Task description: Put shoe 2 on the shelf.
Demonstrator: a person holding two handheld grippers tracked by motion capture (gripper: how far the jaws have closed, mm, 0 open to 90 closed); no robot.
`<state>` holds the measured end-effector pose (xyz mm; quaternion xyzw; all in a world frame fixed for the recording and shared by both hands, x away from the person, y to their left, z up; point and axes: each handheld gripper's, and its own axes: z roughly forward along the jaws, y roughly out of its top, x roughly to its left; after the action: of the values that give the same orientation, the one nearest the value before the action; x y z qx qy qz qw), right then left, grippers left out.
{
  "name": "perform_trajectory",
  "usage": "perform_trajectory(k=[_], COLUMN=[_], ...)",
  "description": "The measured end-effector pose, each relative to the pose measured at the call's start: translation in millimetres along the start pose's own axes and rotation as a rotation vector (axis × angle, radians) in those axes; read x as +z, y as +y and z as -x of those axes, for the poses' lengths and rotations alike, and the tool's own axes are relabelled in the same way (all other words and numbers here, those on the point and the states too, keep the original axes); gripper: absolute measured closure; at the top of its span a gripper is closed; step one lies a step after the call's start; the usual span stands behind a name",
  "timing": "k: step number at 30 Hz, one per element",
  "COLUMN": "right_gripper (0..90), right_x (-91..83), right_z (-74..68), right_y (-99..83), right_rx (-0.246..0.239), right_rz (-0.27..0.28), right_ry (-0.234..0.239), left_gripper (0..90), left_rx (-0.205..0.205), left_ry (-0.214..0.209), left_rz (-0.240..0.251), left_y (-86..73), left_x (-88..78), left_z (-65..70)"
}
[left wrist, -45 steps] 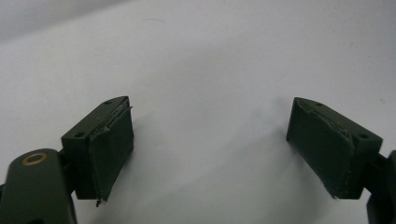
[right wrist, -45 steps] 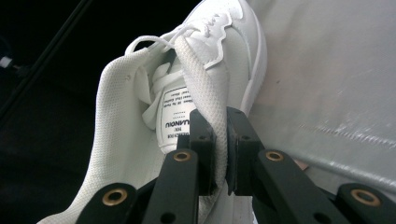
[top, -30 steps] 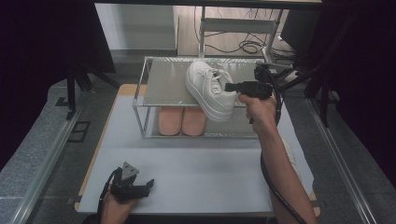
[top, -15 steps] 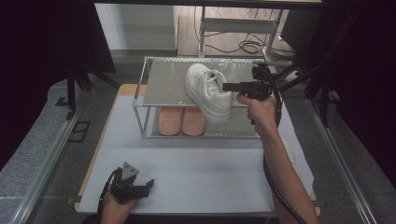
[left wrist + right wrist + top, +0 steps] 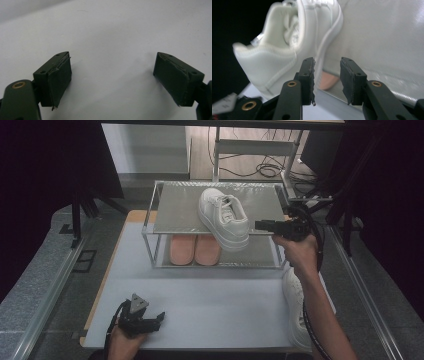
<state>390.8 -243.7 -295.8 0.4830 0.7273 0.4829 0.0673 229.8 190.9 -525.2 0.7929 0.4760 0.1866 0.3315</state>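
The right tongs (image 5: 261, 225) are now sitting just clear of the white shoe (image 5: 223, 218), no longer at its heel, jaws having just been opening, nothing between them; the shoe is resting on the rack's top shelf (image 5: 180, 210), heel overhanging. The left tongs (image 5: 155, 317) are lying agape on the bench (image 5: 210, 290), unmoved

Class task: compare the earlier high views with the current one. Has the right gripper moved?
Yes. The right gripper has drawn back rightward from the white sneaker on the metal two-tier rack, its jaws having just opened, empty.

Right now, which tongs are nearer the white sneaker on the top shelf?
Right. The right tongs are open beside the white sneaker, at its heel, without touching it. The left tongs rest open at the table's near edge, far from it.
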Motion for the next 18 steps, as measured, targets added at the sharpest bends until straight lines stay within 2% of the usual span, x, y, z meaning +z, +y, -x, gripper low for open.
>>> perform_trajectory(k=[3,5,6,7,9,10,11,15,18], right_gripper=[65.2,72.8,72.8,79.6,85.6,85.6,89.7,90.0,89.9], right_x=[-0.6,-1.0,-1.0,-1.3,-1.1,-1.1,-1.7,-1.9,-1.4], right_z=[-1.2,-3.1,-3.1,-6.4,-10.1,-10.1,-13.7,-22.6,-27.8], right_y=[-7.3,-18.4,-18.4,-26.4,-34.7,-34.7,-42.4,-53.5,-56.4], right_rx=[-0.029,-0.056,-0.056,-0.09,-0.125,-0.125,-0.149,-0.186,-0.214], right_rz=[-0.006,-0.009,-0.009,-0.016,-0.025,-0.025,-0.021,-0.012,-0.005], right_ry=[-0.027,-0.016,-0.016,-0.016,-0.012,-0.012,-0.002,0.02,0.016], left_gripper=[15.1,15.1,15.1,15.1,15.1,15.1,15.2,15.2,15.2], left_rx=[0.0,-0.003,-0.003,-0.003,-0.004,-0.004,-0.004,-0.004,-0.004], left_ry=[0.0,0.0,0.0,0.001,0.001,0.001,0.003,0.003,0.003], left_rz=[0.001,0.004,0.004,0.004,0.005,0.005,0.006,0.006,0.006], left_y=[-0.1,-0.1,-0.1,-0.2,-0.2,-0.2,-0.3,-0.4,-0.4], left_x=[0.0,0.1,0.1,0.1,0.1,0.1,0.2,0.2,0.1], left_z=[0.0,0.3,0.3,0.3,0.4,0.4,0.5,0.6,0.6])
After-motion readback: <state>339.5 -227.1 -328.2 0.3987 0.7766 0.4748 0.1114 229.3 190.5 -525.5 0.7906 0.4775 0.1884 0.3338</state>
